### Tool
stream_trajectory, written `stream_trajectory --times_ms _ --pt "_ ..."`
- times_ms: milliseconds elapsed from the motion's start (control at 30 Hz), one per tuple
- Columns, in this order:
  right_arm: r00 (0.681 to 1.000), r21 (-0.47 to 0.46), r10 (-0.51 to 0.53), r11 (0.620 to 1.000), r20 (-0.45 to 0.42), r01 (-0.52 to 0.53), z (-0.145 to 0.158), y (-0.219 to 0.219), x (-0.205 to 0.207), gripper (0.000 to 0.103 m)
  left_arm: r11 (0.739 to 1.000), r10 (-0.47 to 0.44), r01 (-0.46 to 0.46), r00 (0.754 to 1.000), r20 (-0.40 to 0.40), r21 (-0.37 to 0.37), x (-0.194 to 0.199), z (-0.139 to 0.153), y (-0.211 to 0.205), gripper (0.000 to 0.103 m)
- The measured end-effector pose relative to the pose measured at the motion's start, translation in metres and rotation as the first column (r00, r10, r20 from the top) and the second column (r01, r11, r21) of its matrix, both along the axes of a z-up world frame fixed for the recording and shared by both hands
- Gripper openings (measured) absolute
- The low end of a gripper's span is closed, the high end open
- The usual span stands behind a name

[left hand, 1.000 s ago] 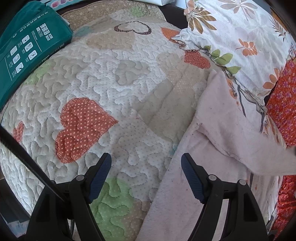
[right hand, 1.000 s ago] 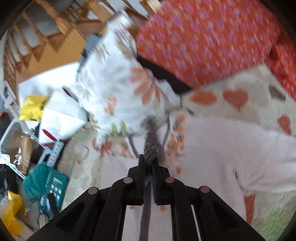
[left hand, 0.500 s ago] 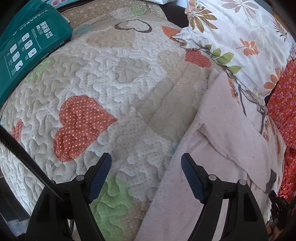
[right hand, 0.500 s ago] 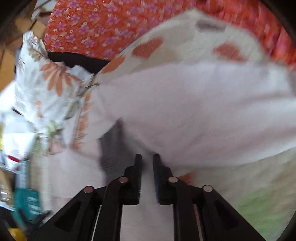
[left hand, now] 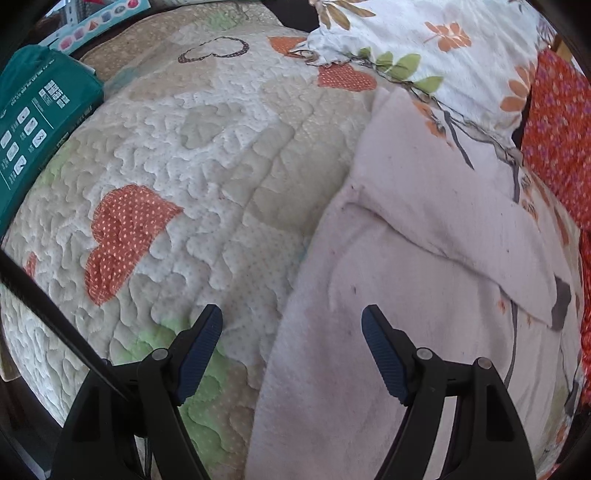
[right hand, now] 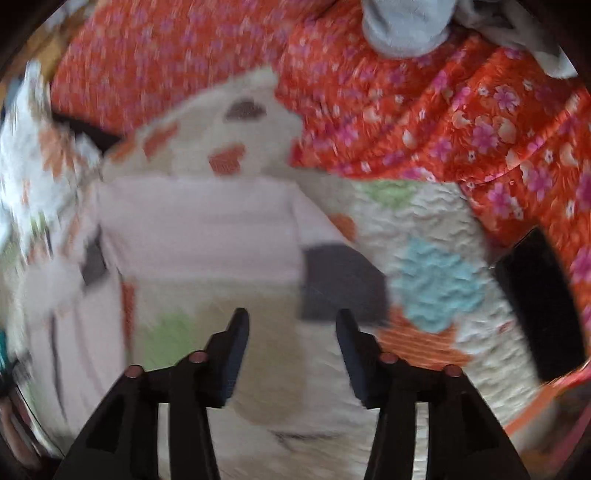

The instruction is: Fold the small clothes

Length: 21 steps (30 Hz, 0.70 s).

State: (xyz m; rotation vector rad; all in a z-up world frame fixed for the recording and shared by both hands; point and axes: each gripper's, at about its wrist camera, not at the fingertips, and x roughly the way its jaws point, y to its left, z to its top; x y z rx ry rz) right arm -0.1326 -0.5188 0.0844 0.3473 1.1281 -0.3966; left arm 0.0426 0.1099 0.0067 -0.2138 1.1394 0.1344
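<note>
Packaging in teal lies at the far left of the left wrist view, on the edge of a quilt stitched with hearts; one orange dotted heart sits left of centre; the left gripper hovers low over the quilt with its jaws wide apart and nothing between them, the left finger over the quilt and the right finger over the garment; the pale pink garment spreads across the right half of that view, lying flat on the quilt with a sleeve folded over its body, the grey cuff resting near the right edge; a floral pillow lies beyond it at the top, touching the garment's far edge, and an orange flowered cloth fills the right margin

In the right wrist view, which is blurred, the pillow shows at the left; the garment lies left of centre on the quilt, with a second grey cuff at its right side, just ahead of the right finger; the right gripper stands with its jaws apart and empty, close to that cuff; the orange cloth covers the top and right, with a pale grey cloth lying on it at the top
</note>
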Motion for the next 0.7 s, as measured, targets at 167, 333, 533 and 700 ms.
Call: stream_trajectory --times_ms 167,333,533,700 --pt "0.998 -0.126 0.046 0.991 -0.053 -0.052 -0.023 0.000 -0.004 0.054 1.000 0.004 -0.004 1.000 0.010 0.003 -0.010 -0.001 -0.003 0.077" --pt "0.994 -0.189 0.097 0.976 -0.053 -0.105 -0.039 0.013 0.011 0.054 1.000 -0.006 0.006 1.000 0.007 0.027 -0.015 -0.002 -0.006 0.077" --pt "0.976 -0.325 0.133 0.928 -0.171 -0.184 -0.068 0.025 0.030 0.039 1.000 0.002 -0.001 1.000 0.007 -0.016 -0.016 0.000 0.000 0.077" --pt "0.998 -0.211 0.043 0.976 -0.054 -0.054 -0.039 0.016 0.024 0.006 0.998 0.027 -0.026 1.000 0.010 -0.061 -0.023 0.004 0.015 0.077"
